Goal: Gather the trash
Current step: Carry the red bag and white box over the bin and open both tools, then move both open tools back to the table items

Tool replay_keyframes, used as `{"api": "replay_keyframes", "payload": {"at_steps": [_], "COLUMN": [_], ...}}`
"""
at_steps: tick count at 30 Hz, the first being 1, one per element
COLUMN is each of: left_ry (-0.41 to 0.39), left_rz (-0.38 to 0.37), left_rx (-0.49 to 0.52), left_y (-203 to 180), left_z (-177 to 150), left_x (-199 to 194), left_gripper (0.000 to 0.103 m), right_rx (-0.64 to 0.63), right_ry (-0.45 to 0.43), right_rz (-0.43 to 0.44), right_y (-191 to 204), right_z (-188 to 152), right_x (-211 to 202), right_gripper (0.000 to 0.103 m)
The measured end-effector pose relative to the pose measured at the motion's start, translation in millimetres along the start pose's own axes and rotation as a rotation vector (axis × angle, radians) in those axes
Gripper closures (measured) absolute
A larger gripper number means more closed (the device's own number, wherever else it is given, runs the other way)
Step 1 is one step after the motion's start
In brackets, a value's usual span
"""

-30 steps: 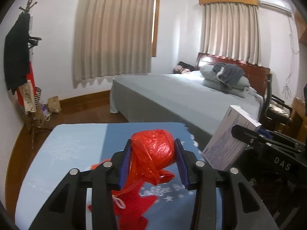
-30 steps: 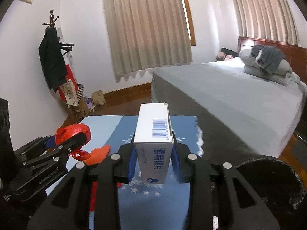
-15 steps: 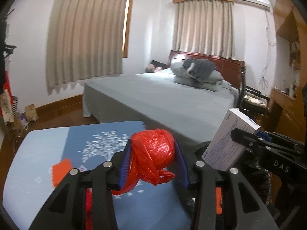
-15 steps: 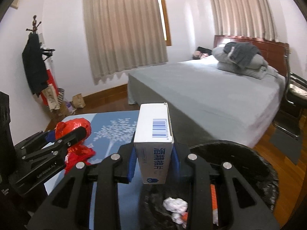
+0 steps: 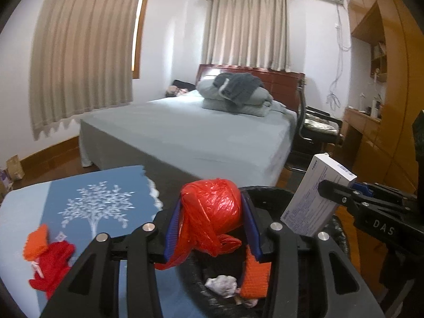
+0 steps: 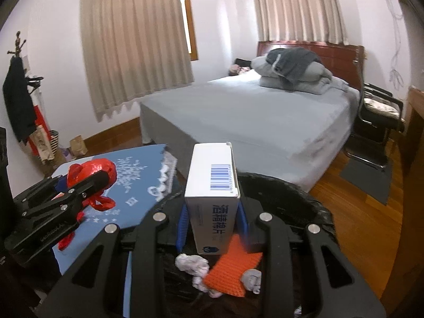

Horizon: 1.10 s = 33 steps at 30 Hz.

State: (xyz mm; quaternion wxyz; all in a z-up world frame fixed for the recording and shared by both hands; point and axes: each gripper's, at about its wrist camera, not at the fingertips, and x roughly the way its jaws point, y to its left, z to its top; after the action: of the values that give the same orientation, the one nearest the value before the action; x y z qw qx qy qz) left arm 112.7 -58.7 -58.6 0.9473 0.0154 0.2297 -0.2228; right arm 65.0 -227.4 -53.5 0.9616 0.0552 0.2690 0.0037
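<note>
My left gripper (image 5: 212, 228) is shut on a crumpled red plastic bag (image 5: 212, 212) and holds it over the near rim of a black-lined trash bin (image 5: 267, 194). My right gripper (image 6: 213, 225) is shut on a white carton with a blue barcode (image 6: 213, 185), held upright above the bin (image 6: 286, 188). The carton (image 5: 318, 196) and right gripper also show at the right of the left wrist view. The bag (image 6: 92, 172) and left gripper show at the left of the right wrist view. Inside the bin lie crumpled tissue (image 6: 190, 263) and an orange textured piece (image 6: 233, 265).
A blue tablecloth with a white tree print (image 5: 87, 206) covers the table left of the bin. A red and orange item (image 5: 45, 254) lies on it. A grey bed (image 5: 198, 132) stands behind, a black chair (image 6: 379, 122) to the right, a coat rack (image 6: 18, 98) at far left.
Both grippers have swung right from over the table to over the trash bin, still holding the red bag and the carton. The bin's contents have come into view.
</note>
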Motion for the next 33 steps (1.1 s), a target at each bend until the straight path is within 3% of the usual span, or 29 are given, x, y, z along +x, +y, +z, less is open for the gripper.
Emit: {"api": "replay_keyframes", "payload": {"at_steps": [16, 21, 23, 30, 33], "left_ry": [0.054, 0.074, 0.072, 0.055, 0.037], "left_rz": [-0.115, -0.152, -0.15, -0.094, -0.044], "left_rx": [0.063, 0.072, 0.072, 0.039, 0.029], "left_y": [-55.9, -61.2, -61.9, -39.4, -22.7], "left_z": [-7.0, -8.6, -9.1, -5.2, -2.8], "left_x": [47.6, 57.2, 57.5, 46.2, 33.9], "left_gripper": [0.06, 0.05, 0.044, 0.03, 0.021], "right_rx": [0.048, 0.056, 0.058, 0.066, 0.064], "right_ry": [0.022, 0.028, 0.029, -0.019, -0.035], "right_rz": [-0.088, -0.107, -0.114, -0.139, -0.122], "right_y": [-51.5, -58.1, -57.2, -55.2, -49.4], "right_z": [-16.8, -16.4, -15.4, -16.2, -14.7], "right_x": [-0.4, 3.4, 4.0, -3.4, -6.3], "right_gripper": [0.073, 0.072, 0.067, 0.016, 0.009]}}
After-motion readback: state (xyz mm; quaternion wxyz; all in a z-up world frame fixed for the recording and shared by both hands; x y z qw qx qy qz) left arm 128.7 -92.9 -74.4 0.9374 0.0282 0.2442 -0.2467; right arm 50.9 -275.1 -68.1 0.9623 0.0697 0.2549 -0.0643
